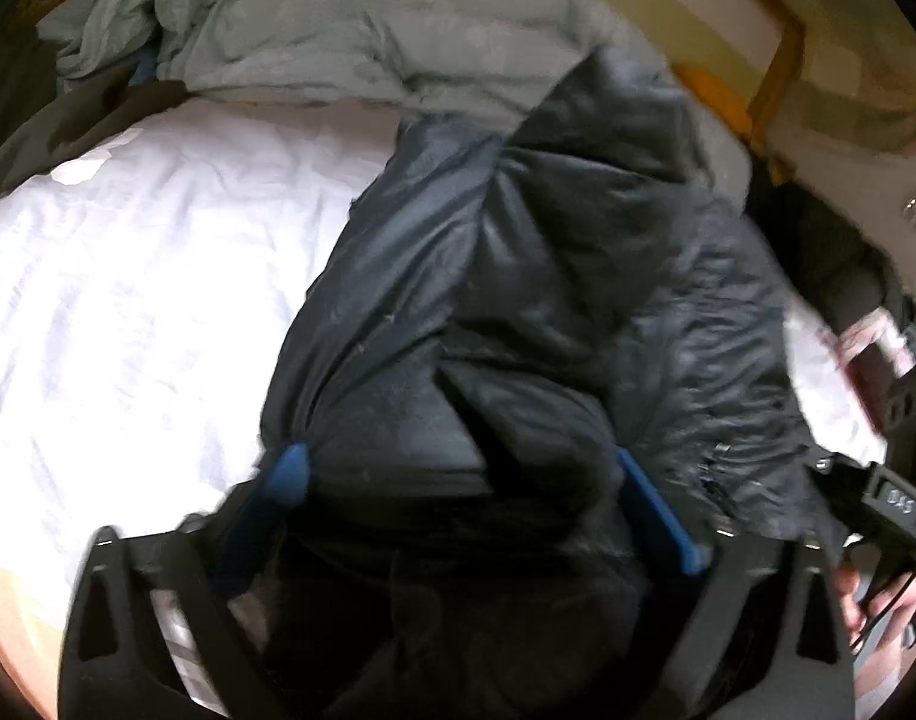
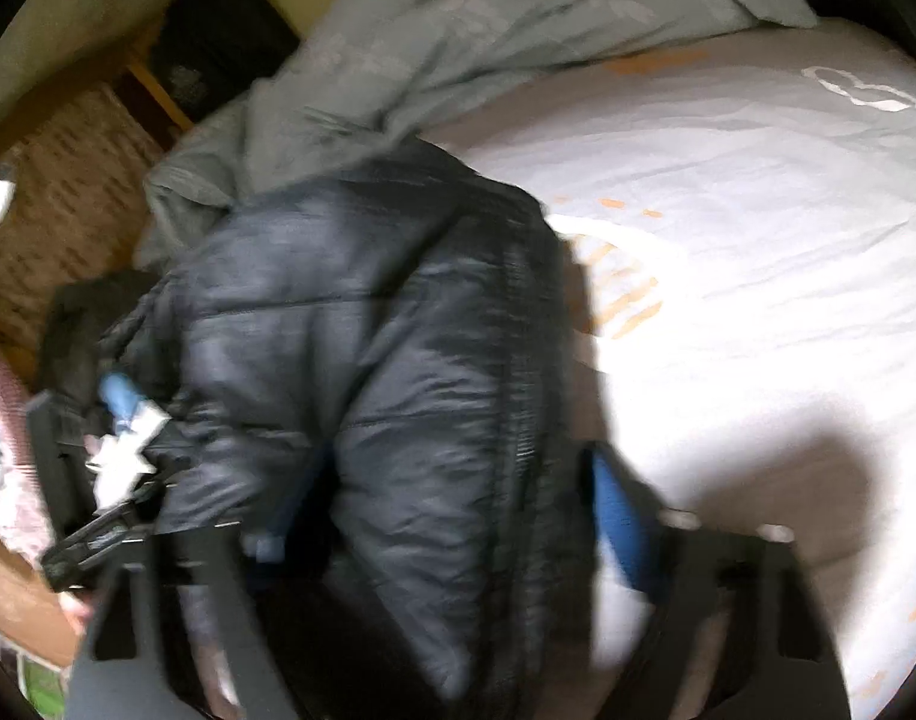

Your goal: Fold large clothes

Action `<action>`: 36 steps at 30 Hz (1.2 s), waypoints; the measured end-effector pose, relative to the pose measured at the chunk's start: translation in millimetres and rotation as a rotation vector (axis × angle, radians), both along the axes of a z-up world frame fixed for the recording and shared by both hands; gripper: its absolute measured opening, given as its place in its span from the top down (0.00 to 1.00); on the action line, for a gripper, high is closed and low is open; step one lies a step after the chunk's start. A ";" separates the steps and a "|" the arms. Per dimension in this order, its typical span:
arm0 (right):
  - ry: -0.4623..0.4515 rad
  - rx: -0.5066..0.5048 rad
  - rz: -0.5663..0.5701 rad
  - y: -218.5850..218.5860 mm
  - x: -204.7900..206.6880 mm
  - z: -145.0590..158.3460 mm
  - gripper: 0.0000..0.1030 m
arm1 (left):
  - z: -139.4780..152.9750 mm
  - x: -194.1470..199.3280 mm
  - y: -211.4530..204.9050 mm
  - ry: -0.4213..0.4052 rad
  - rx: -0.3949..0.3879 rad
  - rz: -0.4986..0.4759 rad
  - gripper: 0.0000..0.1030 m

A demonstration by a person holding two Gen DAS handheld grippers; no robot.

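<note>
Left wrist view: black puffer jacket bunched on white bed sheet, 12 o'clock of left gripper; right gripper likewise. Both straddle it, grip unclear. Soft, bulky, slippery; grab hem edge.

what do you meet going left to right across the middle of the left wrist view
white bed sheet → black puffer jacket → the right gripper at the far right edge
</note>
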State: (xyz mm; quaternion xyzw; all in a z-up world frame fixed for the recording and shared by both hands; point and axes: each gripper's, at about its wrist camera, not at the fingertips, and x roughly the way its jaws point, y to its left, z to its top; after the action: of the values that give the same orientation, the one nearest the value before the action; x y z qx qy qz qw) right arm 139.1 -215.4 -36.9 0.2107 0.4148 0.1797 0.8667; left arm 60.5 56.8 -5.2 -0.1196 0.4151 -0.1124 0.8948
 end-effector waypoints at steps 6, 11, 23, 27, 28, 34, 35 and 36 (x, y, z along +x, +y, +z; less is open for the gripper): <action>-0.106 -0.046 -0.004 5.5 -13.8 16.8 0.53 | 25.7 -17.1 -11.9 -0.162 0.016 -0.065 0.65; -0.184 -0.050 -0.006 2.7 -24.8 32.8 0.55 | 33.3 -22.4 -4.4 -0.200 -0.036 -0.086 0.69; -0.316 -0.150 -0.056 -9.4 -49.4 65.5 0.56 | 43.8 -21.0 -14.7 -0.216 -0.021 -0.116 0.41; -0.256 -0.176 -0.074 -10.0 -40.8 57.7 0.55 | 21.5 -5.9 -13.9 -0.059 -0.014 -0.081 0.08; -0.247 -0.179 -0.074 -10.8 -39.4 56.2 0.55 | 19.9 -3.1 -12.4 -0.029 -0.024 -0.080 0.05; -0.237 -0.198 -0.074 -10.3 -36.0 52.9 0.54 | -5.6 14.7 0.5 0.267 -0.267 -0.138 0.01; -0.235 -0.202 -0.077 -9.7 -35.4 51.8 0.54 | -11.6 17.0 0.8 0.303 -0.327 -0.170 0.01; -0.230 -0.201 -0.080 -9.9 -34.8 50.1 0.54 | -13.7 18.5 0.1 0.307 -0.340 -0.189 0.01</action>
State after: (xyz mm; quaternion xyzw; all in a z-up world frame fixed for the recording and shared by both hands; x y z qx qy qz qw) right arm 104.3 -225.2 13.2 0.1172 0.3200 0.1258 0.9317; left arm 78.9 56.8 -18.9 -0.2447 0.5307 -0.2444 0.7738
